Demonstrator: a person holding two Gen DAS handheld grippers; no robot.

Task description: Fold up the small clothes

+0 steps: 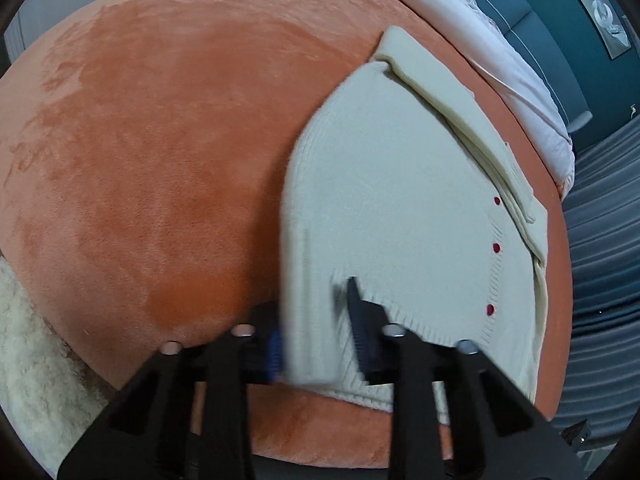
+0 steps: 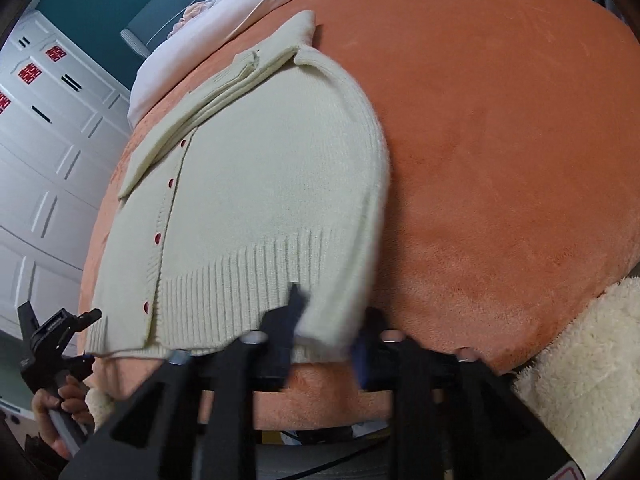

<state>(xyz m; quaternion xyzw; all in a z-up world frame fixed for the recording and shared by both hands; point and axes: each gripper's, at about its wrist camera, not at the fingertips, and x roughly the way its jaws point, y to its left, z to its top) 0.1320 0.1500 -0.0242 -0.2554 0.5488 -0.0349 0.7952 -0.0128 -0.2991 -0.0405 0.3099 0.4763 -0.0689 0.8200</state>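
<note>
A broad bed covered in an orange plush blanket [image 1: 152, 168] fills most of both views, its pile brushed into lighter and darker patches. Along the far edge lies pale pink bedding [image 1: 516, 80], and behind that stands a dark teal wall [image 1: 552, 32] with a framed picture on it. Grey pleated curtains [image 1: 600, 240] hang on one side of the room; on the other, seen from the right wrist, is a white panelled wardrobe [image 2: 52, 152] with red paper cut-outs stuck on its doors. A cream fluffy throw [image 2: 580, 360] lies against the near edge of the bed.

On the blanket rests the cream knitted cardigan with small red buttons [image 1: 400, 200], lying flat with its ribbed hem toward the near edge and one sleeve folded across the body along the button side.

The left tongs [image 1: 316, 336] are closed on a fold of the cardigan's side edge near the hem, the knit pinched between the dark fingers and lifted in a blurred flap. The right tongs [image 2: 328, 324] likewise grip the hem edge, with cloth caught between their fingers. In the right wrist view a second black gripper, held in a person's hand [image 2: 60, 408], shows at the lower left beside the bed.
</note>
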